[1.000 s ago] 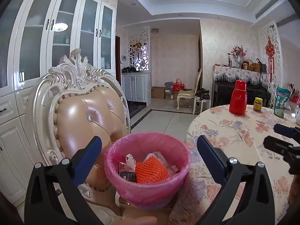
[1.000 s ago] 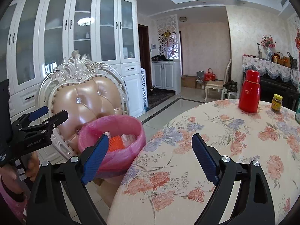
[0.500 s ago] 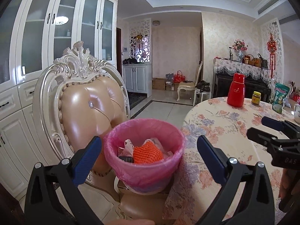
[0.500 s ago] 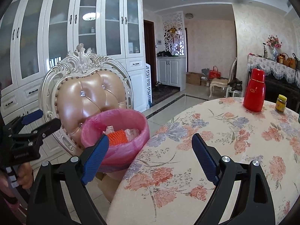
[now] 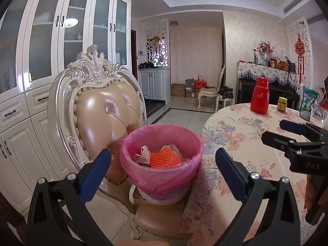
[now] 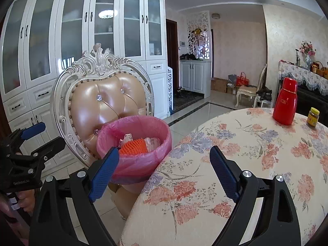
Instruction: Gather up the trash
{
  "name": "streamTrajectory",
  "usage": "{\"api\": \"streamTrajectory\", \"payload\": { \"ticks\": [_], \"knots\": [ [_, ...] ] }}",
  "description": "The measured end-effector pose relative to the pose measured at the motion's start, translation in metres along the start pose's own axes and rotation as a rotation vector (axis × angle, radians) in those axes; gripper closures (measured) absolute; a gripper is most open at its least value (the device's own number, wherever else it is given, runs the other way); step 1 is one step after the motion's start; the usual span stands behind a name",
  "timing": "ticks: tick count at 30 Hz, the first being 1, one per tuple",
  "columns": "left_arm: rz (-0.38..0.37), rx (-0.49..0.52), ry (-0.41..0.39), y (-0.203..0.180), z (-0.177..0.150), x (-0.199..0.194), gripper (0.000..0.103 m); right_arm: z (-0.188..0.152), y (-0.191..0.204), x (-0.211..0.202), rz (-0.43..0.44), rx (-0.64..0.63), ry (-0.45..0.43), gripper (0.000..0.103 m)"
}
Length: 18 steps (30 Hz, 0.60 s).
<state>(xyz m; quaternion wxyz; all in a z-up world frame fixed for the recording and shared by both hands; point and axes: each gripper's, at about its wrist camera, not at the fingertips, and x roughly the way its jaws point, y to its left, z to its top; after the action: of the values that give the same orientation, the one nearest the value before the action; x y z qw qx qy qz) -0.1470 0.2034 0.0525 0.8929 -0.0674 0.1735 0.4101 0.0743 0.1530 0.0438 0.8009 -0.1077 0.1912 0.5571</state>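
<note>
A bin lined with a pink bag point(image 5: 164, 176) point(image 6: 143, 164) stands on a box on the seat of an ornate chair point(image 5: 102, 110) point(image 6: 102, 102). Inside it lie an orange foam net point(image 5: 164, 158) point(image 6: 134, 146) and crumpled wrappers point(image 5: 143, 152). My left gripper point(image 5: 163, 170) is open, its blue pads either side of the bin and nearer to me than it. My right gripper point(image 6: 164, 168) is open over the edge of the floral table point(image 6: 246, 164), empty. Each gripper shows in the other's view: the right gripper point(image 5: 295, 135), the left gripper point(image 6: 30, 139).
On the far side of the table point(image 5: 246, 135) stand a red thermos point(image 5: 260, 98) point(image 6: 285, 101), a small yellow-lidded jar point(image 5: 282, 104) point(image 6: 313, 117) and a green snack bag point(image 5: 308, 104). White cabinets point(image 5: 41, 61) line the left wall. Tiled floor point(image 5: 184, 114) lies beyond.
Both grippers have drawn back and risen a little from the bin; it now looks smaller and farther. Both stay open. The bin's contents have not moved.
</note>
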Motion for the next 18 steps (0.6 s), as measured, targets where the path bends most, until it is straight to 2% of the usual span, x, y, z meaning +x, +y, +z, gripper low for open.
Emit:
{"api": "streamTrajectory", "payload": {
  "ticks": [18],
  "knots": [
    [0.006, -0.022, 0.091, 0.005, -0.011, 0.018, 0.005, -0.009, -0.005, 0.016, -0.006, 0.012, 0.055, 0.019]
  ]
}}
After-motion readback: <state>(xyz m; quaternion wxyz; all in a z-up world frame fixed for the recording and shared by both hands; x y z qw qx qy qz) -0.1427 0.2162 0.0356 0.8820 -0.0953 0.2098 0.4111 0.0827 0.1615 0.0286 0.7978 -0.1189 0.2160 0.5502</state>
